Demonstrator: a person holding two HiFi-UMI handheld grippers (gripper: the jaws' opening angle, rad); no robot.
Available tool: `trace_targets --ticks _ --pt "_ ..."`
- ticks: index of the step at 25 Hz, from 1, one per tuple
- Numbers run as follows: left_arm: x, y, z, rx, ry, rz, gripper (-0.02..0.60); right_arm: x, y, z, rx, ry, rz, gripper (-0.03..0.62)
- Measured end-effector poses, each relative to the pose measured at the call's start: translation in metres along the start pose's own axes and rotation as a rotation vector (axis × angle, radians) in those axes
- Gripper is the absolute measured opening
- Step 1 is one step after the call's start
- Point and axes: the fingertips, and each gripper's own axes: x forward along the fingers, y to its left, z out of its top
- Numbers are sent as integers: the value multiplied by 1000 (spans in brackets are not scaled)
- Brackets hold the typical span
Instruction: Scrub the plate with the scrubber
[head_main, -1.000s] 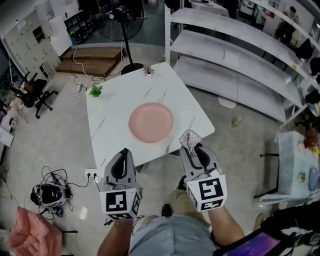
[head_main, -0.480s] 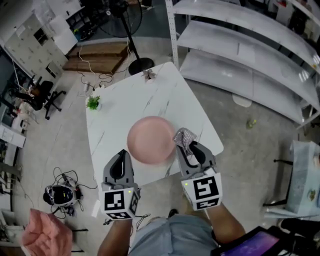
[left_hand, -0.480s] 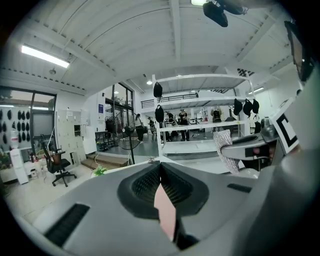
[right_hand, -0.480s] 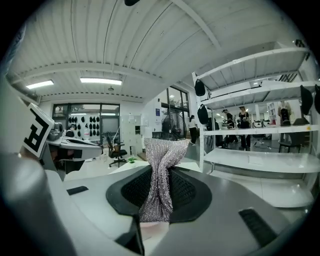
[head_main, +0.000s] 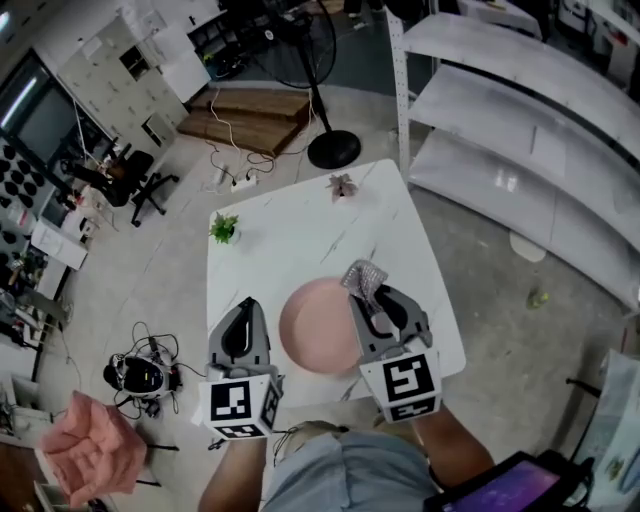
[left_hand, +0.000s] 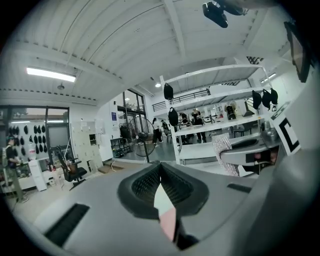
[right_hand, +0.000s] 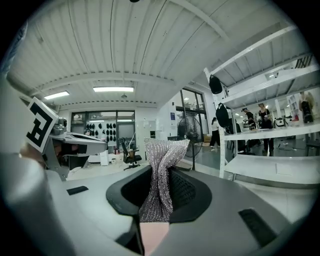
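Observation:
A round pink plate (head_main: 318, 330) lies on the white marble table (head_main: 300, 240), near its front edge. My right gripper (head_main: 368, 292) is shut on a silvery mesh scrubber (head_main: 362, 277) and hangs over the plate's right rim. In the right gripper view the scrubber (right_hand: 162, 155) sticks up from between the jaws, with a sliver of the plate (right_hand: 152, 237) below. My left gripper (head_main: 246, 303) is shut with nothing in it, just left of the plate. The left gripper view shows its jaws closed and the scrubber (left_hand: 222, 155) off to the right.
A small green plant (head_main: 224, 228) stands at the table's far left, and a small object (head_main: 343, 185) at its far edge. White shelving (head_main: 540, 130) runs along the right. A standing fan (head_main: 333, 150), floor cables and a pink cloth (head_main: 95, 450) surround the table.
Both grippers have come forward over the table's front edge. The plate, earlier ahead of them, now lies between them. The scrubber stays in the right gripper.

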Motion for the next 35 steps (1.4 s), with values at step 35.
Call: trace_targets --ticks 35 --pt "98 29 -265 -347 515 -169 92 143 31 -195 -140 604 113 112"
